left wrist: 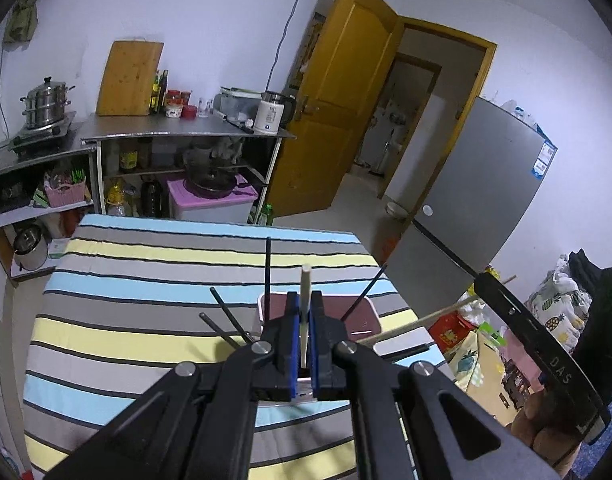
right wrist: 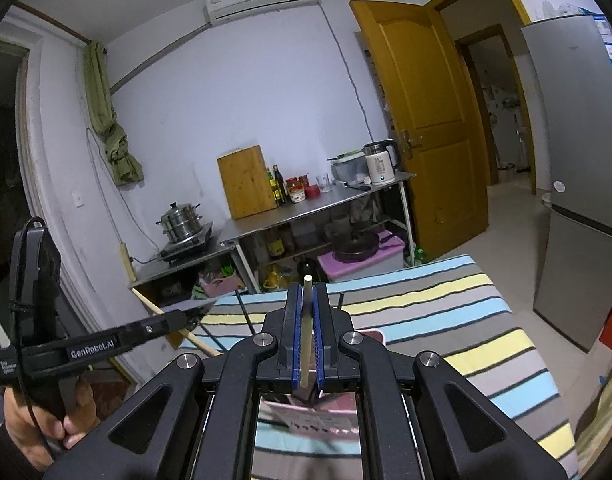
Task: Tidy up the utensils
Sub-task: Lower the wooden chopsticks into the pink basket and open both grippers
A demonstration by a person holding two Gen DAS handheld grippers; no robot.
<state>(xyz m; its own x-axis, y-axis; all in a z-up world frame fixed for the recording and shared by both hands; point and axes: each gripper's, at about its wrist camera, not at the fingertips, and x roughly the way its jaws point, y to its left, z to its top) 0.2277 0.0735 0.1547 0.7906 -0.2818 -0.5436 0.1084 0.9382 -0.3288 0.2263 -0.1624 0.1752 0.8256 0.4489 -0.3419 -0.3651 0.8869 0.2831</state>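
Note:
My left gripper (left wrist: 304, 300) is shut on a pale wooden chopstick (left wrist: 305, 304) held upright over a pink utensil holder (left wrist: 366, 314) on the striped table (left wrist: 145, 280). Several black chopsticks (left wrist: 267, 276) stand in the holder, leaning outward. My right gripper (right wrist: 306, 292) is shut on another pale wooden chopstick (right wrist: 306, 332), just above the pink holder (right wrist: 376, 336). The right gripper shows in the left wrist view (left wrist: 538, 344) at right, its chopstick (left wrist: 422, 320) reaching toward the holder. The left gripper shows in the right wrist view (right wrist: 153, 328) at left.
A steel counter (left wrist: 177, 128) with a cutting board (left wrist: 129, 80), bottles and a kettle stands beyond the table. A steamer pot (left wrist: 45, 104) sits on a stove. A yellow door (left wrist: 338, 100) stands open. A grey fridge (left wrist: 478, 184) is at right.

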